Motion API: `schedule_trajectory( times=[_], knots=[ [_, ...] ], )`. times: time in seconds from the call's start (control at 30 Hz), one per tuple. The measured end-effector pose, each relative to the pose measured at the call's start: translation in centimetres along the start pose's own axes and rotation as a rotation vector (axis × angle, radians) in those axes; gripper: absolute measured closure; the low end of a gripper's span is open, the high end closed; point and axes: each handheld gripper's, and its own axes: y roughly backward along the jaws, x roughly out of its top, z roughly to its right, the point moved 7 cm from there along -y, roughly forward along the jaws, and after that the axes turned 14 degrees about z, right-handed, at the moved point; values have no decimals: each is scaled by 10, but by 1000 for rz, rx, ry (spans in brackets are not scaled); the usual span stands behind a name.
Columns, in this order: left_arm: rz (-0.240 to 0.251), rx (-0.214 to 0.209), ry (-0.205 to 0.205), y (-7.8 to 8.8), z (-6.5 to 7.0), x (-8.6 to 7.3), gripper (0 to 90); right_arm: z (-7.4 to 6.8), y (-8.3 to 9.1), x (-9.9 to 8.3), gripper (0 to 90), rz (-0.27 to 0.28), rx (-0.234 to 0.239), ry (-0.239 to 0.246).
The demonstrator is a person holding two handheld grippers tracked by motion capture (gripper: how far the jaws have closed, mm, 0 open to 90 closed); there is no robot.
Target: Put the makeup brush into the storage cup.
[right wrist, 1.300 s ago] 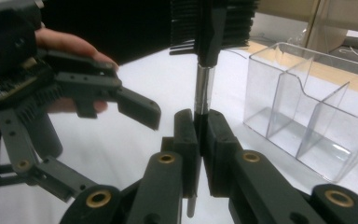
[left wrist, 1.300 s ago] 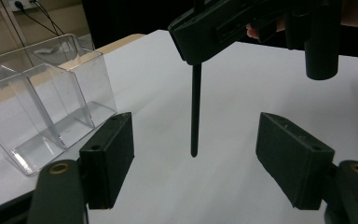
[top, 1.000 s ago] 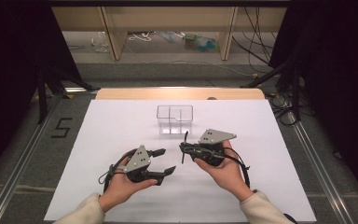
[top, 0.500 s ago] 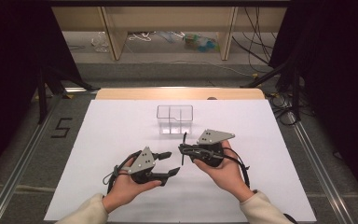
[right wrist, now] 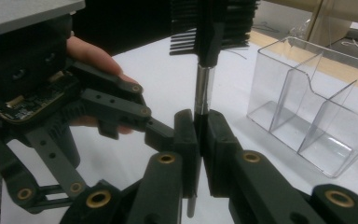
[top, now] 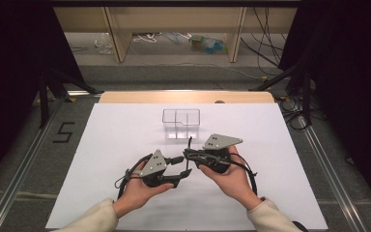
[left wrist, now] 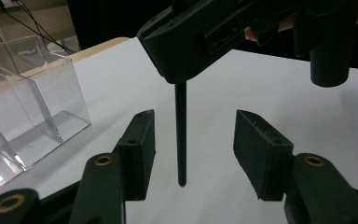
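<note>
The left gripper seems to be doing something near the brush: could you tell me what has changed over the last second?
The left gripper has crept toward the right one, and its jaws have just been closing around the brush handle; the pads do not touch it yet. The right gripper stayed put, shut on the brush, bristles up. The clear organizer has not moved.

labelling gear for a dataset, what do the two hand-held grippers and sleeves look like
Both the left hand-held gripper and right hand-held gripper are matte black with brass-coloured pivot pins, each topped by a grey three-cornered plate and trailing a black cable. The sleeves are cream.
</note>
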Motion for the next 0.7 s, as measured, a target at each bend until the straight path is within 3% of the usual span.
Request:
schedule_trajectory(
  times=[0.13, 0.43, 0.7],
  knots=[
    [9, -9, -16, -3, -1, 0, 518, -2, -1, 0, 854, 3, 0, -5],
    [24, 16, 30, -9, -2, 0, 591, -3, -1, 1, 853, 9, 1, -12],
    [46, 24, 38, -11, -4, 2, 670, -5, -2, 0, 853, 14, 16, -28]
  ],
)
